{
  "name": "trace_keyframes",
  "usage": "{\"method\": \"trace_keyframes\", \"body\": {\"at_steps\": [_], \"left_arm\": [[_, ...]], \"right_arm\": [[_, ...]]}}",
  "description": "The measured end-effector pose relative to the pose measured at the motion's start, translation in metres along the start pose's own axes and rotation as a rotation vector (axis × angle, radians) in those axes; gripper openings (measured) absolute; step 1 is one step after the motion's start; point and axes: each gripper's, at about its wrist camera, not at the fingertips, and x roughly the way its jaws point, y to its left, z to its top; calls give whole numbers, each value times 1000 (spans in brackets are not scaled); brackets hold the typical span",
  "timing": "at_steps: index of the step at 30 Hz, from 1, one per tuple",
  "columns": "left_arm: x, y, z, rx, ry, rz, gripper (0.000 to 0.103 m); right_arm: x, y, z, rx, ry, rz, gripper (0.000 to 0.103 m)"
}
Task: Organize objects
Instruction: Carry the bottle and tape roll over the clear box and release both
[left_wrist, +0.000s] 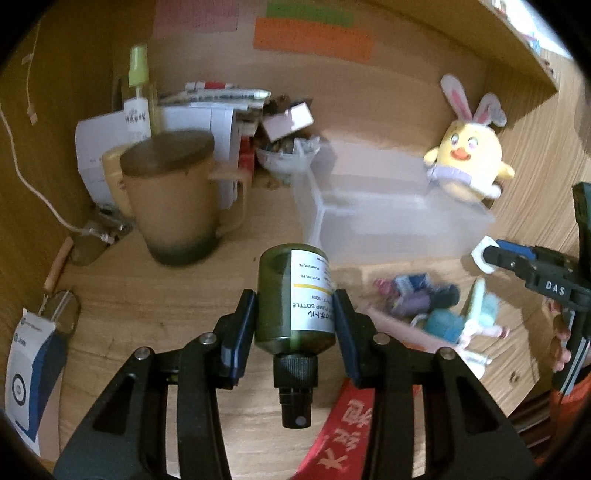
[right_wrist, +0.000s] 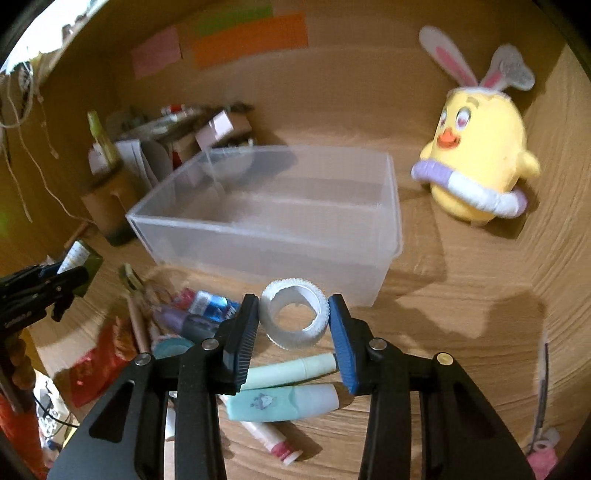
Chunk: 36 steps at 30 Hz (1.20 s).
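My left gripper (left_wrist: 295, 306) is shut on a dark green pump bottle (left_wrist: 291, 299) with a white label, held above the wooden desk, its black pump end toward the camera. My right gripper (right_wrist: 293, 306) is shut on a white tape roll (right_wrist: 293, 317), held just in front of the clear plastic box (right_wrist: 266, 236). The box also shows in the left wrist view (left_wrist: 388, 225), beyond the bottle. The right gripper with the white roll shows at the right edge of the left wrist view (left_wrist: 487, 258).
A yellow bunny-eared plush (right_wrist: 480, 162) stands right of the box. A lidded brown mug (left_wrist: 173, 199), a spray bottle (left_wrist: 138, 92) and papers crowd the back left. Loose markers, tubes (right_wrist: 284, 402) and small items (left_wrist: 424, 299) lie on the desk before the box.
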Motion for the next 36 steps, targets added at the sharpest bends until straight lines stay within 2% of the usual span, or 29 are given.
{"method": "trace_keyframes", "body": {"at_steps": [11, 17, 28, 36], "left_arm": [[-7, -19, 48, -9, -83, -83, 41], [-7, -26, 73, 7, -114, -85, 41], [19, -29, 111, -6, -99, -110, 41], [71, -37, 120, 11, 9, -101, 41]], "right_arm": [[-32, 3, 32, -10, -139, 13, 35], [-34, -1, 52, -16, -183, 7, 35], [-4, -9, 81, -17, -162, -13, 35], [33, -13, 88, -12, -76, -5, 35]]}}
